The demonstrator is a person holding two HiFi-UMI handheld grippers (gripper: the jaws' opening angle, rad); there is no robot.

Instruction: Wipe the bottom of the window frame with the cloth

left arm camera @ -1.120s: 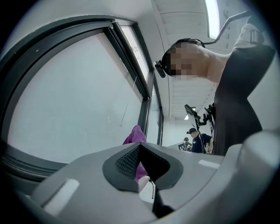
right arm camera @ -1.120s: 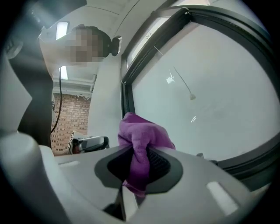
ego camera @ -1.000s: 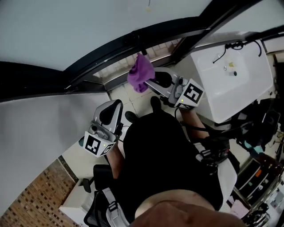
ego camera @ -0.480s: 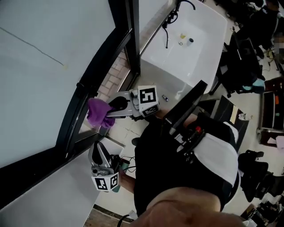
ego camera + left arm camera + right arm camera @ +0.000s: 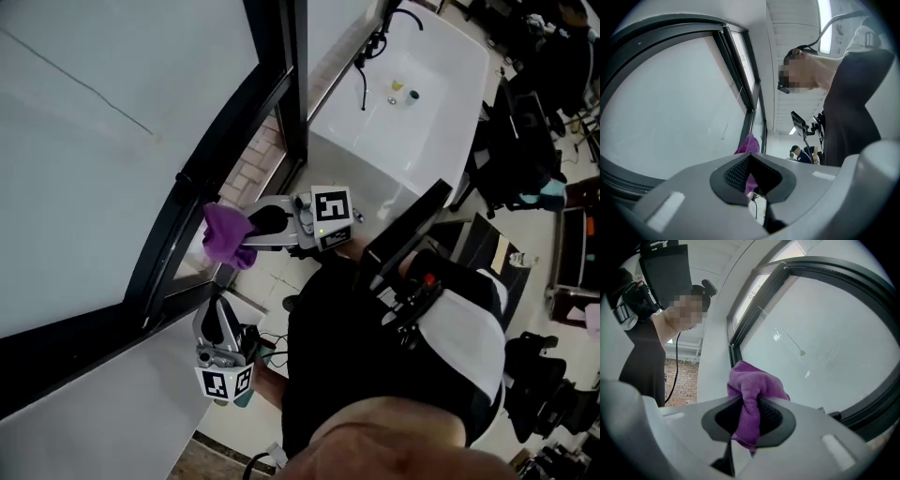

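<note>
A purple cloth (image 5: 227, 234) (image 5: 752, 390) is pinched in my right gripper (image 5: 251, 231) (image 5: 749, 417), which is shut on it. The cloth bunches out past the jaws and sits right next to the black window frame (image 5: 221, 145) (image 5: 739, 336); I cannot tell whether it touches. My left gripper (image 5: 215, 311) (image 5: 752, 177) hangs lower, a little below the right one, shut with nothing in it. In the left gripper view the cloth (image 5: 749, 143) shows beyond the jaws, against the frame (image 5: 740, 79).
A white sink (image 5: 412, 103) with a dark tap stands on the right of the window. Brick wall (image 5: 255, 159) runs under the frame, with tiled floor (image 5: 272, 277) below. The person's dark torso fills the lower middle. Dark equipment (image 5: 525, 141) crowds the far right.
The head camera has swung round since the oldest frame. The right gripper still holds the cloth by the frame and has shifted slightly along it. The left gripper stays low.
</note>
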